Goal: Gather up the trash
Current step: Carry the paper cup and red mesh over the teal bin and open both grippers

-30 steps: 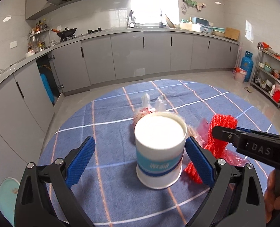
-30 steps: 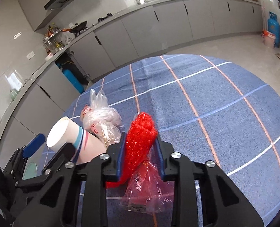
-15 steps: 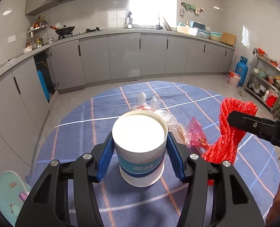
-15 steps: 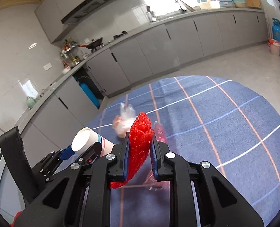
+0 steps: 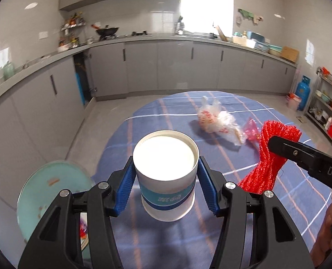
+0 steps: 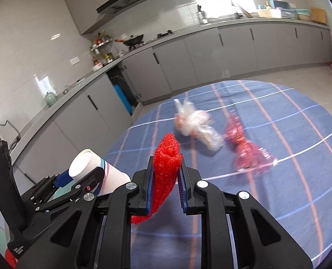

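Note:
My left gripper (image 5: 165,182) is shut on a white paper cup (image 5: 166,174) with a blue band and holds it upright above the left edge of the blue checked table (image 5: 188,107). The cup also shows in the right wrist view (image 6: 94,174). My right gripper (image 6: 165,185) is shut on a red mesh net (image 6: 166,170), lifted off the table; the net also shows at the right of the left wrist view (image 5: 271,157). A clear plastic bag (image 6: 195,125) and a red wrapper (image 6: 246,148) lie on the cloth farther out.
A pale green bin (image 5: 51,192) with a round opening stands on the floor left of the table, below my left gripper. Grey kitchen cabinets (image 5: 166,67) run along the back. A blue gas bottle (image 5: 302,92) and a shelf stand at the right.
My left gripper closed on the cup and lifted it back and to the left, over the table edge. My right gripper lifted the red net up and away from the bags.

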### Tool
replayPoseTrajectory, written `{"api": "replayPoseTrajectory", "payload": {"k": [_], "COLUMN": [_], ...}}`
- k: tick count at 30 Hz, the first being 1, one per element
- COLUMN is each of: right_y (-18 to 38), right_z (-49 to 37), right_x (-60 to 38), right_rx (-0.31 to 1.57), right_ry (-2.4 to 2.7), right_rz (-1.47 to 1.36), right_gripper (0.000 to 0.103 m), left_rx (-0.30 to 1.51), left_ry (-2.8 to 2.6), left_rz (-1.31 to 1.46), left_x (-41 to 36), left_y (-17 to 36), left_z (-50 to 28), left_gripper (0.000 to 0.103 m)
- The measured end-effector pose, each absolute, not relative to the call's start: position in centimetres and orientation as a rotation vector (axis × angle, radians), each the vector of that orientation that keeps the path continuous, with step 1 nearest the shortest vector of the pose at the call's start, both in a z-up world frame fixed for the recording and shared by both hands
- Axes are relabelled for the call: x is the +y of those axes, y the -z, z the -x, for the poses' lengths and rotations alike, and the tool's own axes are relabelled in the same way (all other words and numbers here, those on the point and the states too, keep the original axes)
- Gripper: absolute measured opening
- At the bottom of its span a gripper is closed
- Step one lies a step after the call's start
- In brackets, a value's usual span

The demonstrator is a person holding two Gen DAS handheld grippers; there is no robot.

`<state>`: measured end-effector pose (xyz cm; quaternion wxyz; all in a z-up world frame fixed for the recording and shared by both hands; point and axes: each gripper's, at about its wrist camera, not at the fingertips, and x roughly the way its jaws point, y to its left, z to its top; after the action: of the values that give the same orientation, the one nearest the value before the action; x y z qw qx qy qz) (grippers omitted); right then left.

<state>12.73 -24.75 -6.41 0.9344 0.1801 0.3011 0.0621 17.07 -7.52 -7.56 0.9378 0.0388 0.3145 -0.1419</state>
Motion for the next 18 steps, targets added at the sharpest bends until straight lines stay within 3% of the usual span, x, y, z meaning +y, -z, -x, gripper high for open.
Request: {"api": "replayPoseTrajectory", "payload": {"k": [18], "right_y": [5.0], "right_z": [-11.5], "right_x": [-13.7], "right_rx": [0.612], "right_ry": [-0.270], "right_rz": [-0.218], "right_gripper": [0.020], "left_rx": [0.623], "left_ry": [0.131], "left_rz": [0.000], "left_x": [2.3], "left_y": [6.2], "left_z": [-13.4], "left_gripper": [0.055]}}
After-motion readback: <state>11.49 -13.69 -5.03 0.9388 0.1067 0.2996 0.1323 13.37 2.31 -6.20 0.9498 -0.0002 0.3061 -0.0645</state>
